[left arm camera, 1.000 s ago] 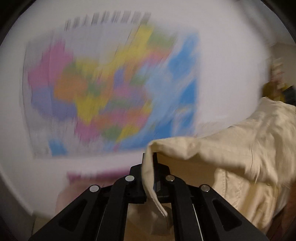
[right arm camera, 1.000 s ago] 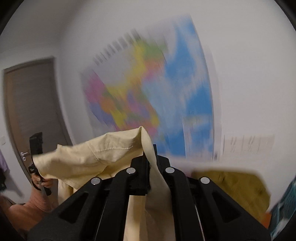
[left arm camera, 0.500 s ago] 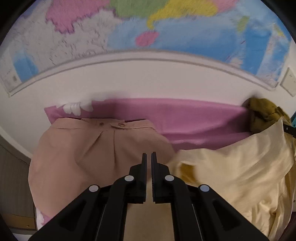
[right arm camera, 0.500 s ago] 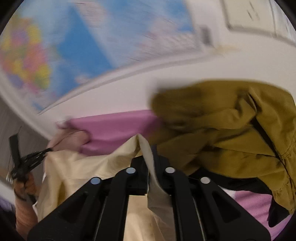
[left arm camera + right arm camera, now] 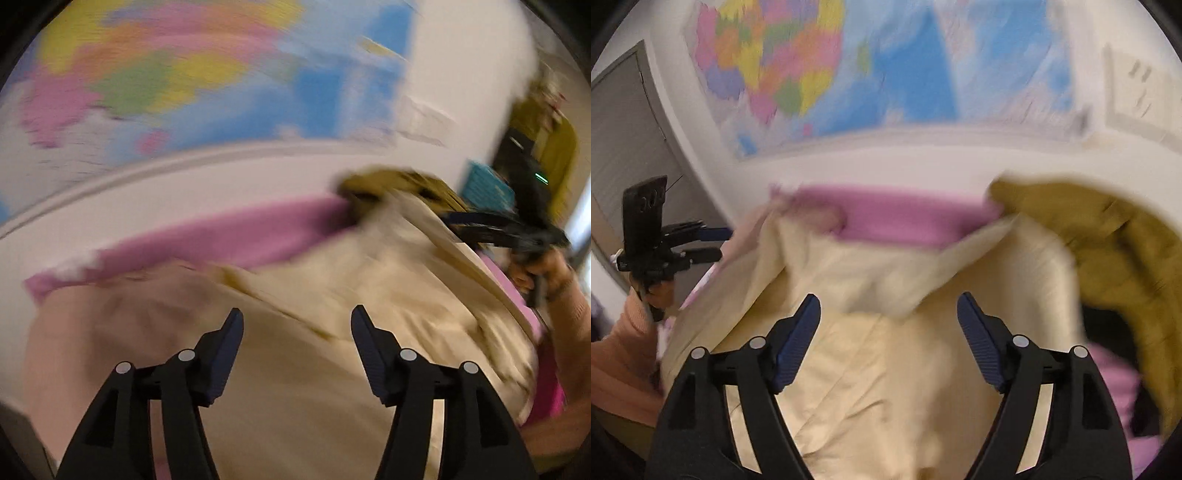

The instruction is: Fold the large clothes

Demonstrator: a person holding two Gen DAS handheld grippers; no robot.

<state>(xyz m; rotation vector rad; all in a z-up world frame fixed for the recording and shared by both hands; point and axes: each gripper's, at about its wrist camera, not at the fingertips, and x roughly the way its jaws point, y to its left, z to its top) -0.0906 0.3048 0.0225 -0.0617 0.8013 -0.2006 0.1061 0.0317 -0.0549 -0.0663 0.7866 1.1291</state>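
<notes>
A large cream garment (image 5: 369, 302) (image 5: 894, 354) lies spread and rumpled over a pink-covered surface (image 5: 229, 236) (image 5: 908, 218), partly over a tan garment (image 5: 122, 325). My left gripper (image 5: 297, 321) hovers above the cream cloth, its jaws opening wide with nothing pinched between them. My right gripper (image 5: 888, 308) also hangs over the cloth with its jaws opening; the fabric lies below, loose of the pads. Each view shows the other gripper at its edge, held in a hand (image 5: 535, 266) (image 5: 653, 291). Both views are motion-blurred.
An olive-yellow jacket (image 5: 1108, 251) (image 5: 399, 184) is heaped at the right end of the surface. A coloured wall map (image 5: 184, 81) (image 5: 871, 62) hangs behind, and a grey door (image 5: 624, 140) stands at the left.
Both grippers were shut on the cream garment's edge and held it up. They came down to the pink surface, let go and spread wide. The garment now lies flat.
</notes>
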